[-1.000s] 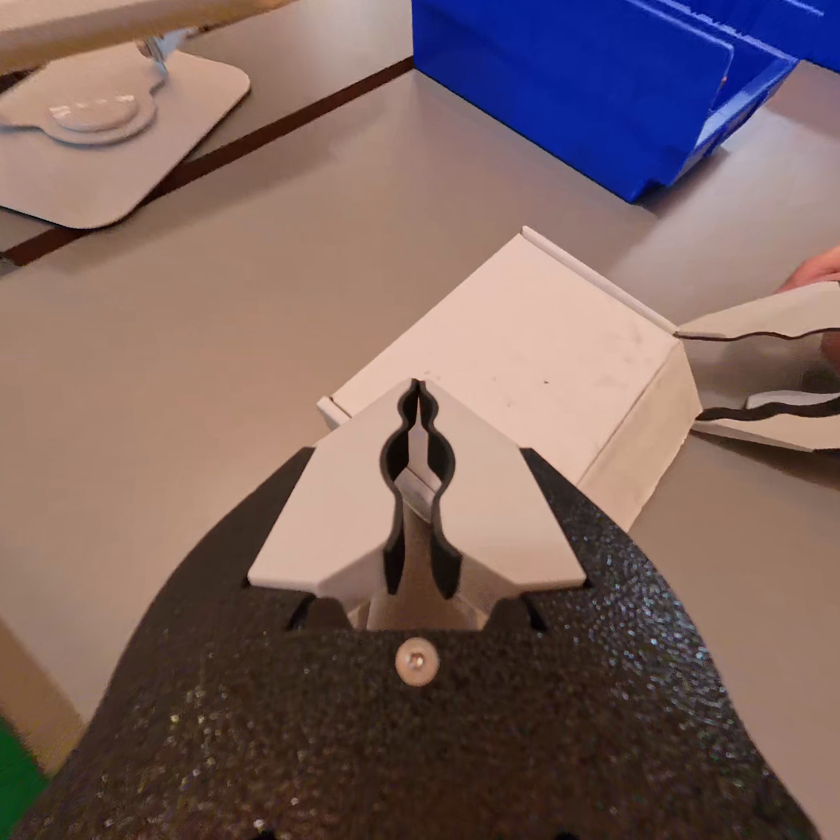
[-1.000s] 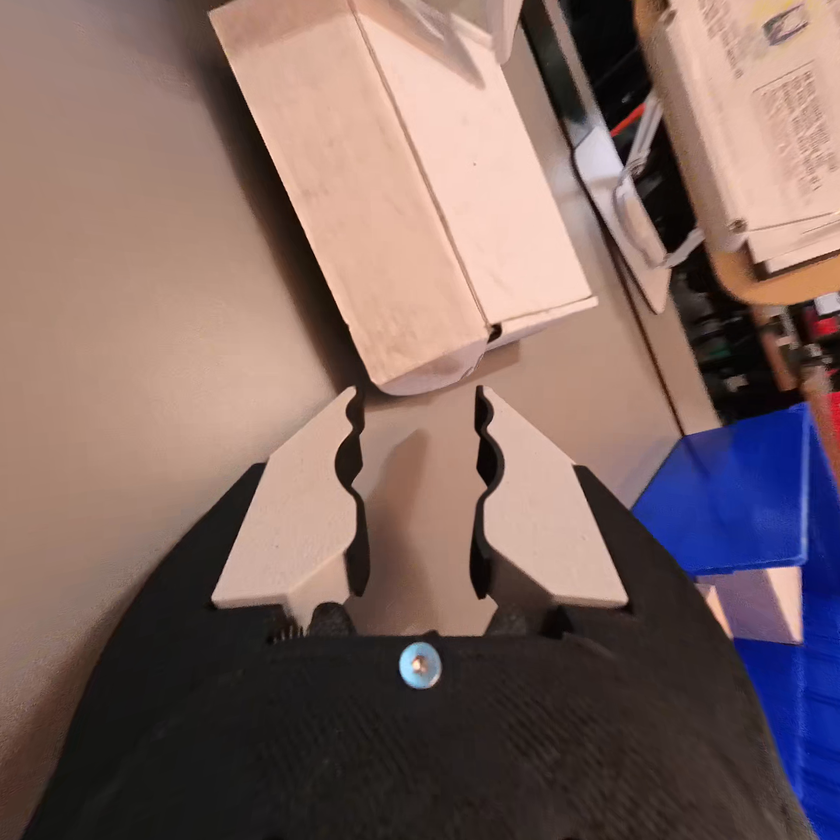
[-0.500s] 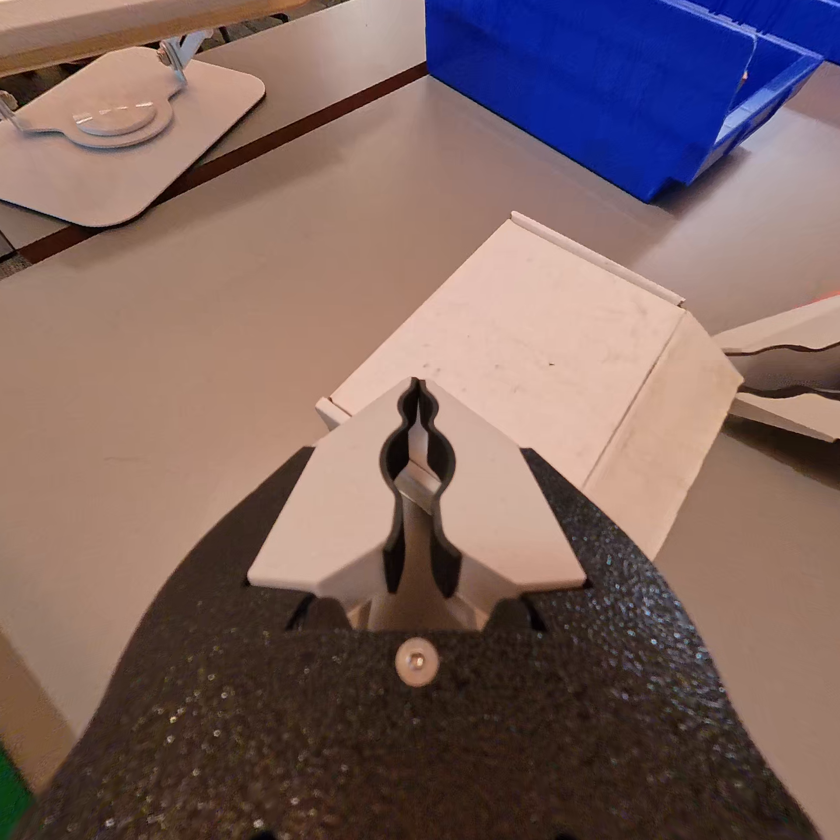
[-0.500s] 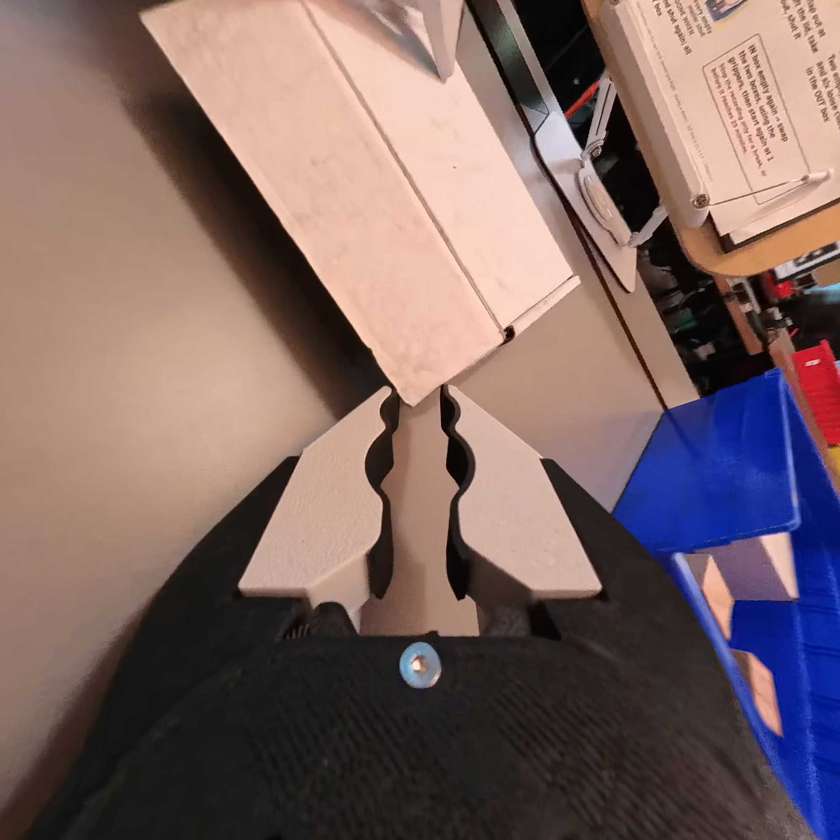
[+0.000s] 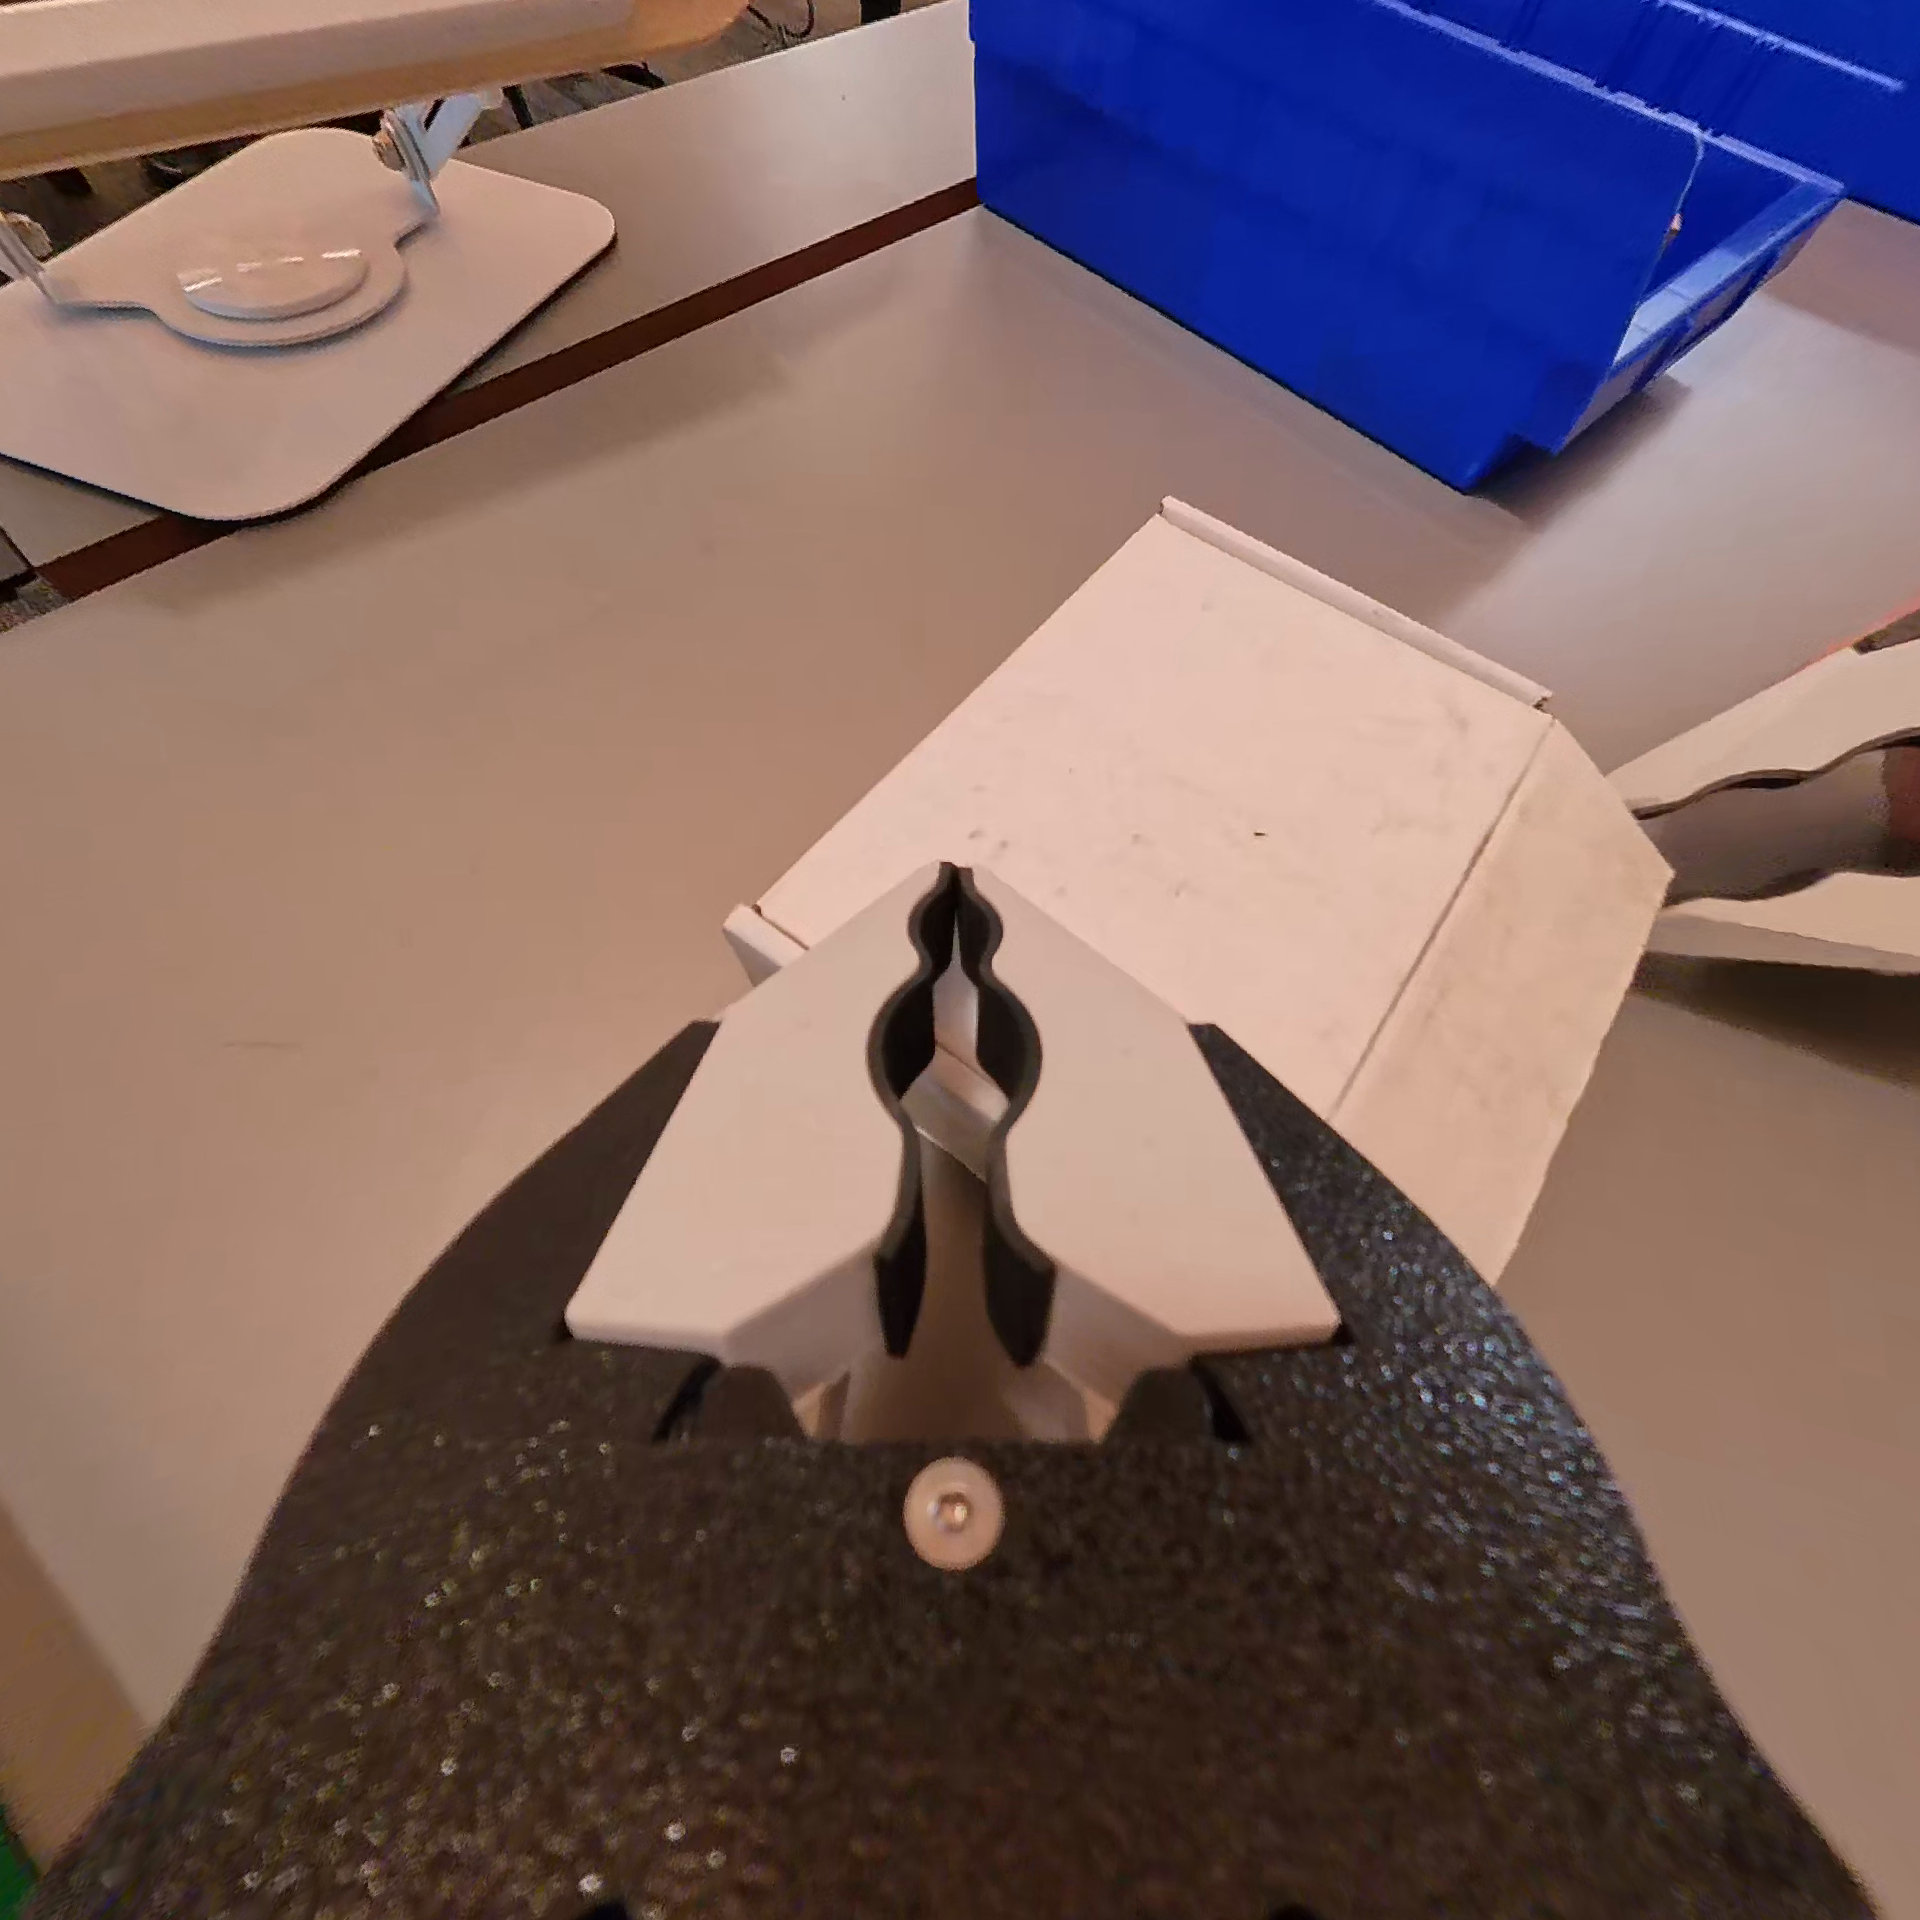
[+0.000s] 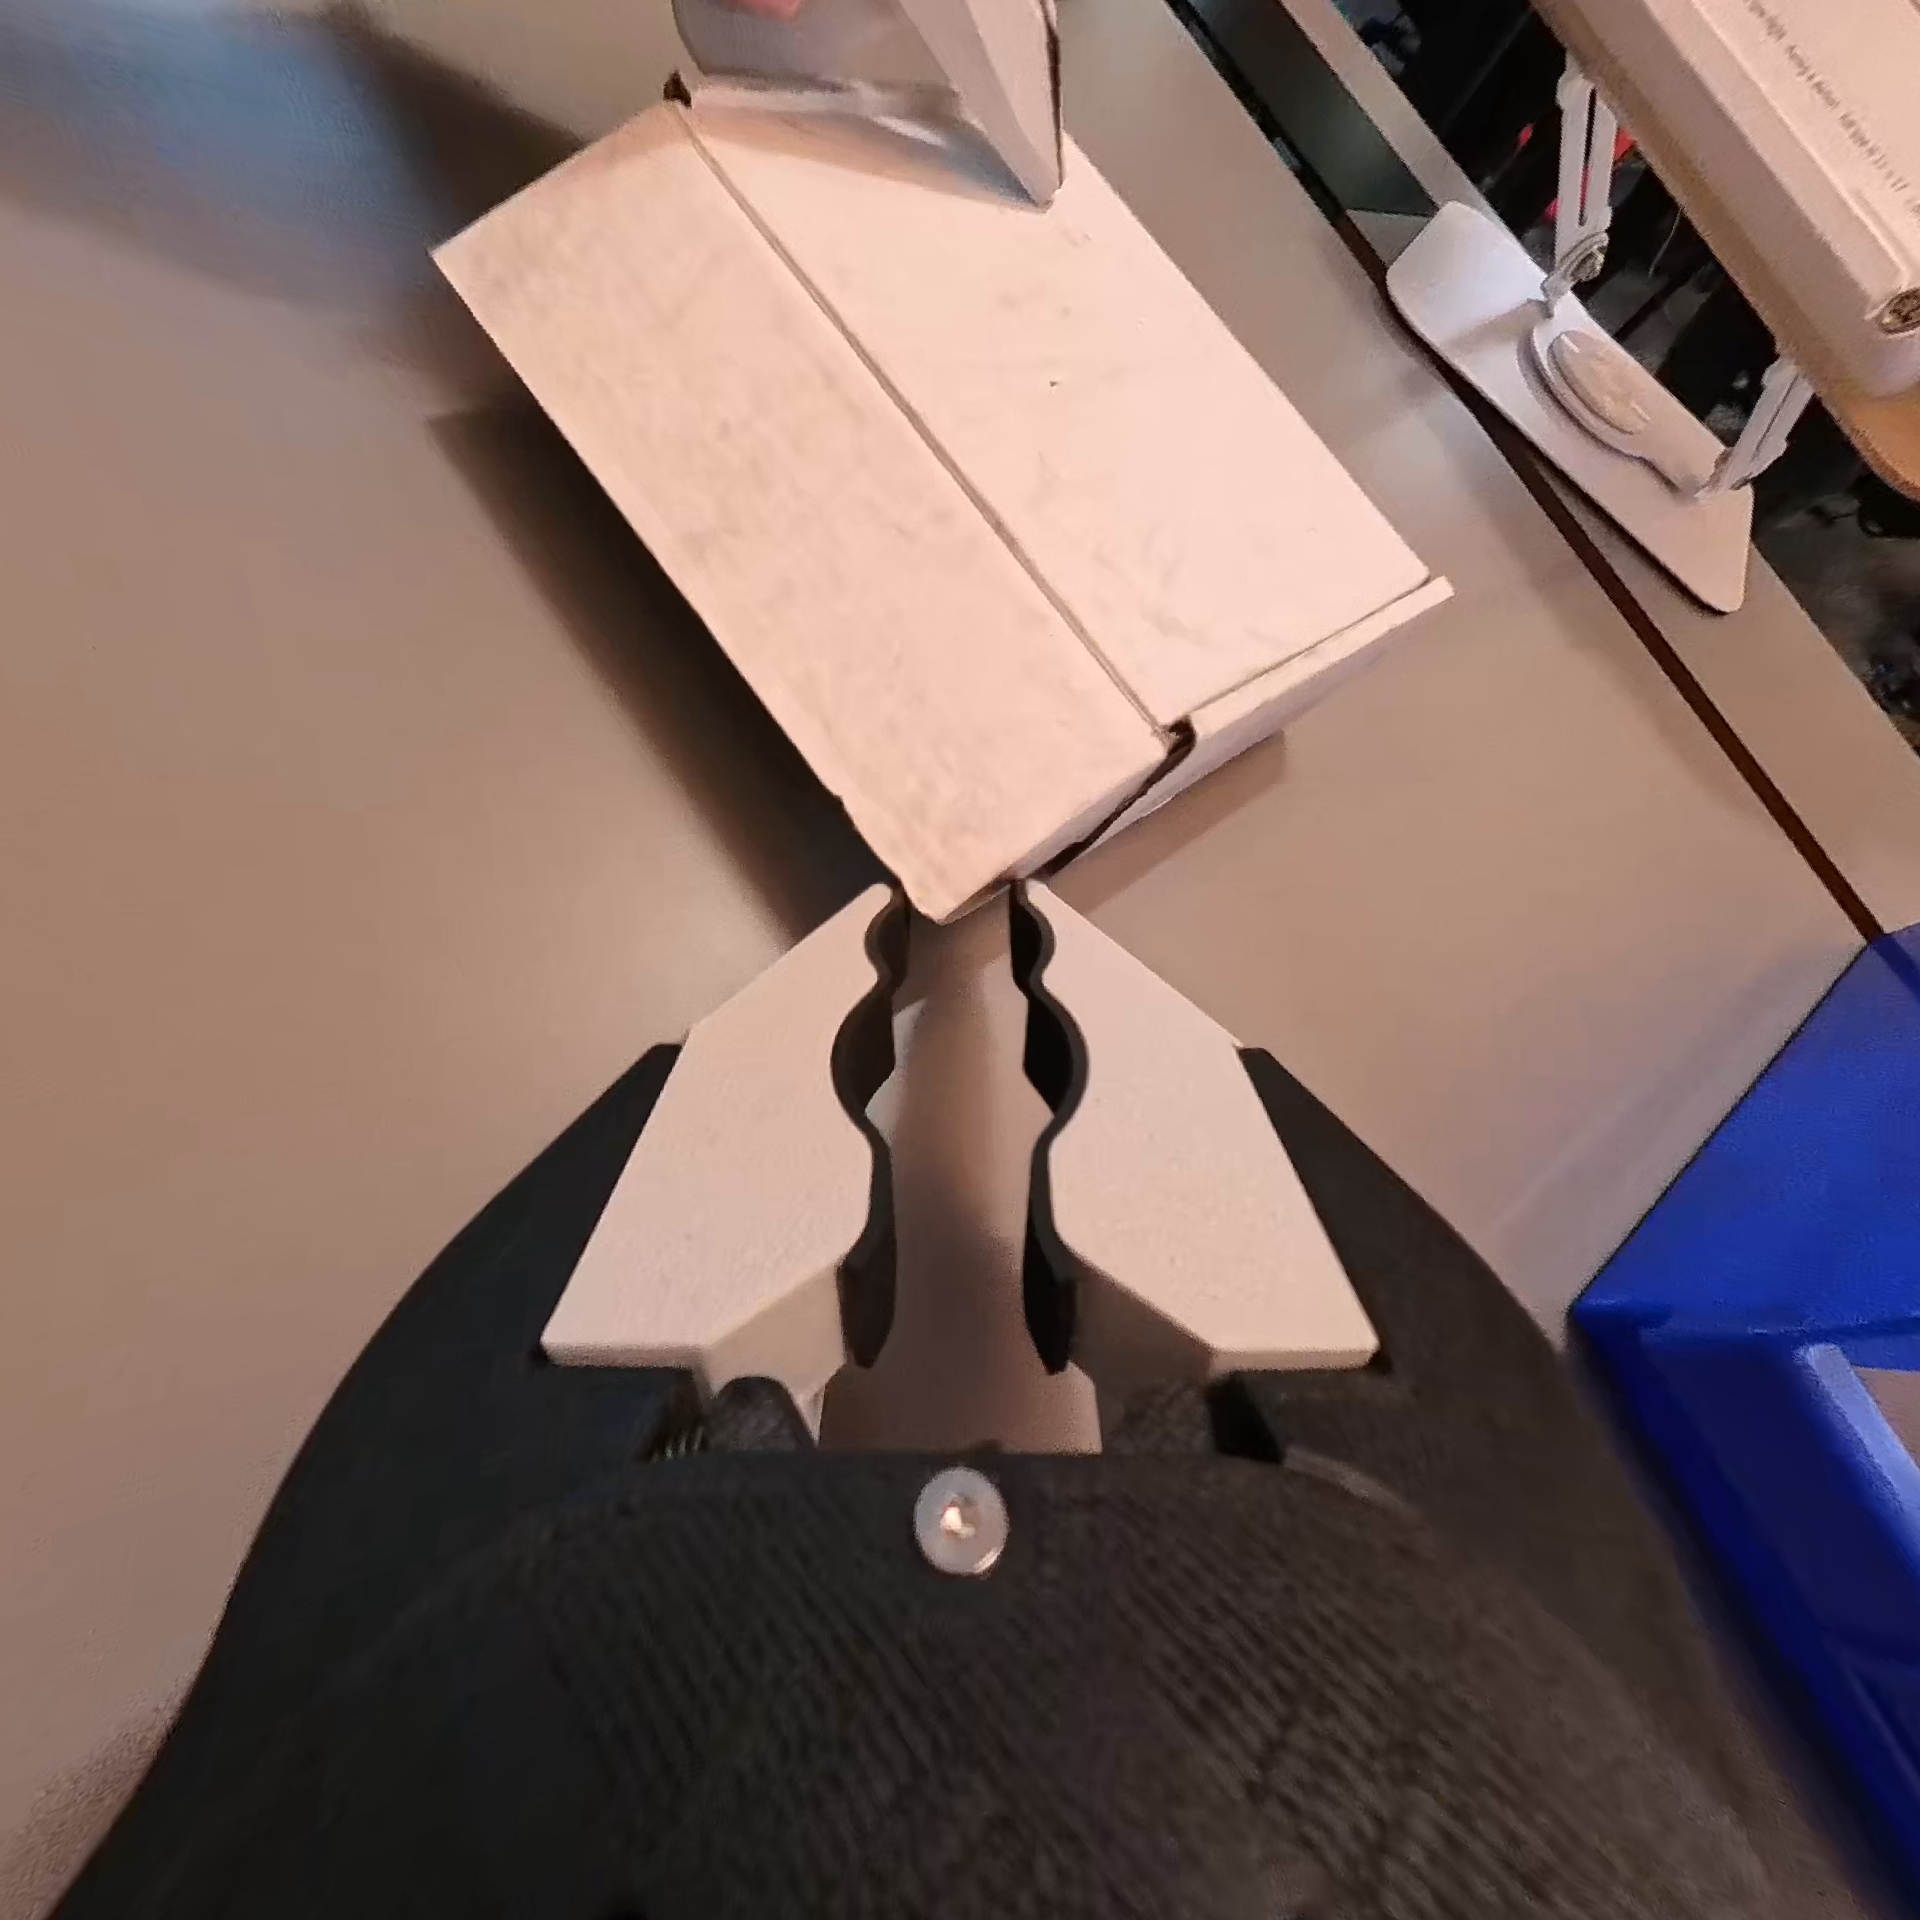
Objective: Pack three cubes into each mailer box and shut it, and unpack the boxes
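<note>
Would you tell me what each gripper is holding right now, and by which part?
Left gripper is shut on the near edge of the white mailer box. Right gripper holds nothing, open at the box's opposite corner.

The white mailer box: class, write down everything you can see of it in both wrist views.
The white mailer box is a scuffed cardboard carton with its lid folded shut. It lies on the grey table, in front of a blue bin. The left hand-held gripper is shut on its near corner. The right hand-held gripper, slightly open, meets the opposite corner; whether it grips is unclear. Its contents are hidden.
</note>
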`<state>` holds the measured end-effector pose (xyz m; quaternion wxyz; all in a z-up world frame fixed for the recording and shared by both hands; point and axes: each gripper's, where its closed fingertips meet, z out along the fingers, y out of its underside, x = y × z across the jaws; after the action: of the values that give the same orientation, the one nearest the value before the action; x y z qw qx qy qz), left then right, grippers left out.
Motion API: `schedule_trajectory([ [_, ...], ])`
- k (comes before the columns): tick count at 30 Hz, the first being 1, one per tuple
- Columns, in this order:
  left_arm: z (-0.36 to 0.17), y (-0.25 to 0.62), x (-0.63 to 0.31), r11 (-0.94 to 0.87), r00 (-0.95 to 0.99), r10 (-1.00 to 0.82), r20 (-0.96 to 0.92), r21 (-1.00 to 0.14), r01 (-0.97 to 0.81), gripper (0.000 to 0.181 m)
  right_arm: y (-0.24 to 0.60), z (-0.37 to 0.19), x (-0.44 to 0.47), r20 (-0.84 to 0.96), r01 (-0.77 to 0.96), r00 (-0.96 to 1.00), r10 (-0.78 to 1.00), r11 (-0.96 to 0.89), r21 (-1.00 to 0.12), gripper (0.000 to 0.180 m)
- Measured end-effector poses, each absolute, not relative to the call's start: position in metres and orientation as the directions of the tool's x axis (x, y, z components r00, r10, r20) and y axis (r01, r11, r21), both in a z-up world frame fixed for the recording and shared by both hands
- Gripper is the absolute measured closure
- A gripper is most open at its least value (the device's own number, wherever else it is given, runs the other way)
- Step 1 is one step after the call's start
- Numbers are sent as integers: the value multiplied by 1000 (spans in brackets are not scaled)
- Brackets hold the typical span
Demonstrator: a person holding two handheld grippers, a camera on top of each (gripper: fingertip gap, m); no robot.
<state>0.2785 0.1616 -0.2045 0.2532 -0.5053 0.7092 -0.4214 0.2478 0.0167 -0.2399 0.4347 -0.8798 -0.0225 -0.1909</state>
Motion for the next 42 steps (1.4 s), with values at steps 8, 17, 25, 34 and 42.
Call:
schedule_trajectory([
  [8,-204,162,279,122,-363,-929,71,-868,-481,181,1,-192,247,222,152,965,-139,-389,-909,131],
  [17,-165,159,247,13,-416,-895,162,-922,-387,125,21,-182,278,55,9,993,-107,-386,-922,94],
  [25,-216,148,204,205,-570,-811,133,-847,-490,103,35,-206,284,-40,-37,999,-2,-434,-900,88],
  [34,-221,141,219,109,-560,-796,230,-856,-506,118,42,-215,282,-135,-99,990,46,-454,-885,119],
  [42,-226,144,223,222,-554,-828,82,-860,-460,128,43,-219,287,-49,-37,999,12,-477,-878,130],
])
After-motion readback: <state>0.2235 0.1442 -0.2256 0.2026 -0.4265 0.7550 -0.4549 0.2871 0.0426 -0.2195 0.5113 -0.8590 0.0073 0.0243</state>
